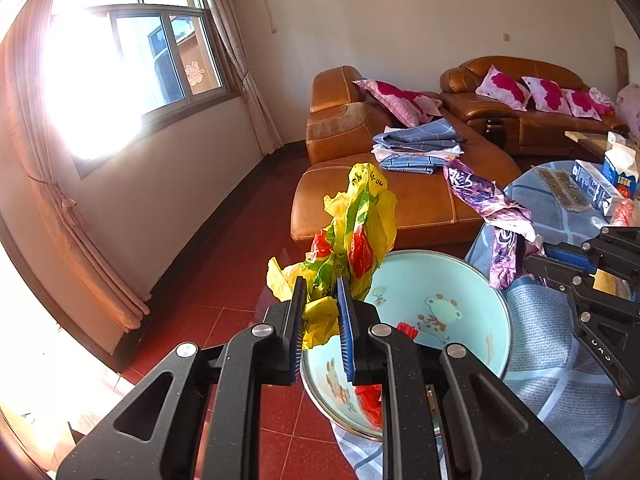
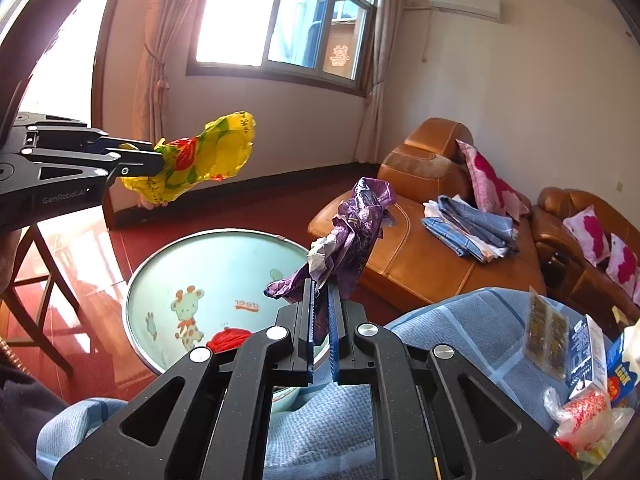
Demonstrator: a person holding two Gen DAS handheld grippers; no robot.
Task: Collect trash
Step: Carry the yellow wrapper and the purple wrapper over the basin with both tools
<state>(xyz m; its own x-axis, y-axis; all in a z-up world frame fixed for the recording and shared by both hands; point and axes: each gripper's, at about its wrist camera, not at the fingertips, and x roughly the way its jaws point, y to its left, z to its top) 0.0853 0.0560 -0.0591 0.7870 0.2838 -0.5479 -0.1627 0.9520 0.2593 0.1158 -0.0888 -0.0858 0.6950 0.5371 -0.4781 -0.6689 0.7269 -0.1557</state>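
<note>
While sun glares through the window [image 2: 280, 24], the left gripper [image 1: 322, 304] clamps a crumpled yellow plastic bag [image 1: 356, 232] printed red and green, held in the air above the near rim of a pale blue cartoon basin [image 1: 440, 280]. Red scrap [image 2: 228, 340] lies inside the basin. Right gripper [image 2: 320, 308] pinches a crumpled purple wrapper [image 2: 352, 232] over the basin's edge beside the blue checked tablecloth [image 2: 460, 320]. Farther right on the cloth: a carton [image 2: 588, 356], a clear packet [image 2: 546, 332], more bagged litter [image 2: 584, 408].
</note>
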